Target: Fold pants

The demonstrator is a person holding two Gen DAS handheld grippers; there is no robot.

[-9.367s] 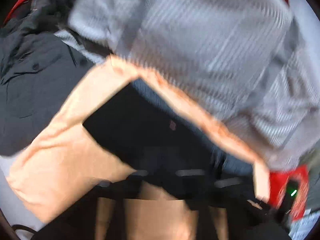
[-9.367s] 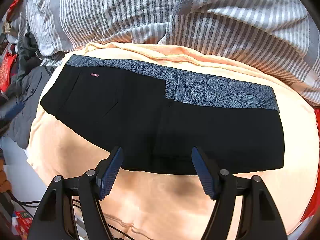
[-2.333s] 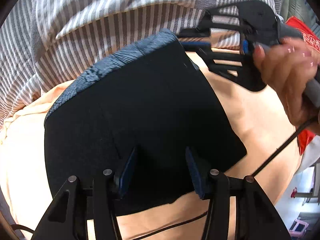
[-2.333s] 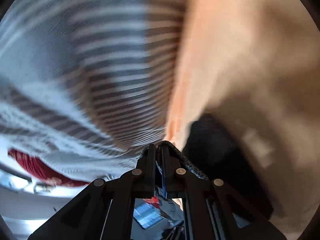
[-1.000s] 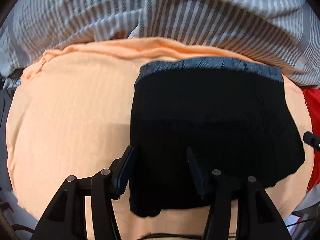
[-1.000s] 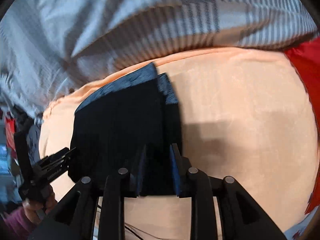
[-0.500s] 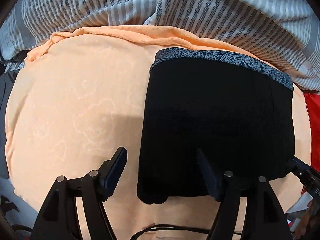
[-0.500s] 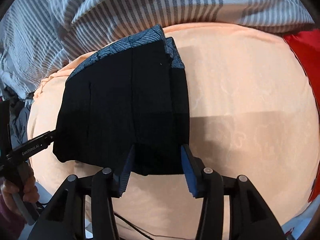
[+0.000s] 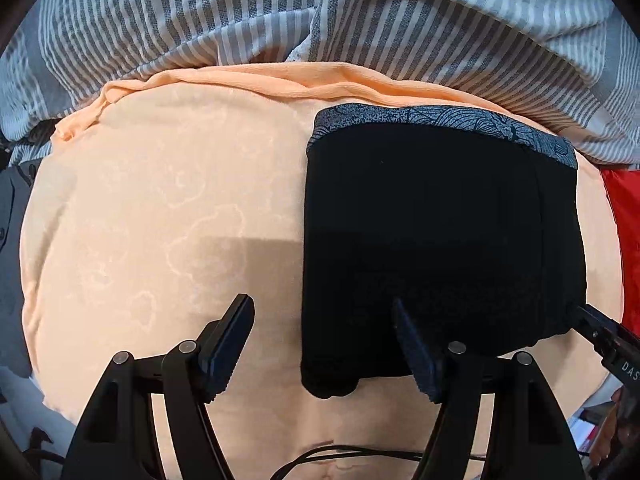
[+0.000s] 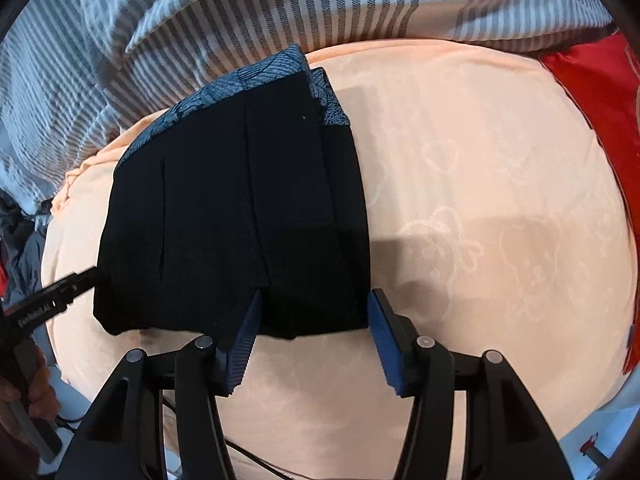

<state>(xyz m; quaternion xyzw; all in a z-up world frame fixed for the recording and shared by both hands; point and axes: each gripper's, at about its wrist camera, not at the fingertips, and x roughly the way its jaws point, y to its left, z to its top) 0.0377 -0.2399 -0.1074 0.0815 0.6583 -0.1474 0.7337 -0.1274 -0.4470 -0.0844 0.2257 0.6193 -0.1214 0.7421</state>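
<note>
The folded black pants [image 9: 440, 240] serve as the landmark; they lie flat on the peach blanket [image 9: 160, 208], a squarish dark bundle with its patterned blue-grey waistband [image 9: 440, 118] along the far edge. Nearest the camera in the left wrist view, the left gripper [image 9: 324, 344] hangs above the bundle's near left corner with its jaws spread wide, one finger over bare blanket, the other over the black cloth, nothing pinched between them. In the right wrist view the right gripper [image 10: 314, 334] sits at the pants' [image 10: 240, 220] near right corner; its jaws have just been opening, and they now stand apart with the hem lying loose between the blue pads [image 10: 384, 340], not pressed. A thin black cable [image 9: 352, 452] trails on the blanket nearer than the bundle. A hand [image 10: 24, 396] shows at the left rim of the right wrist view, holding the other tool. Beyond the waistband the blanket's rumpled edge meets a grey-and-white striped duvet [image 9: 280, 12], and to the pants' right lies a red cloth [image 10: 592, 92]
</note>
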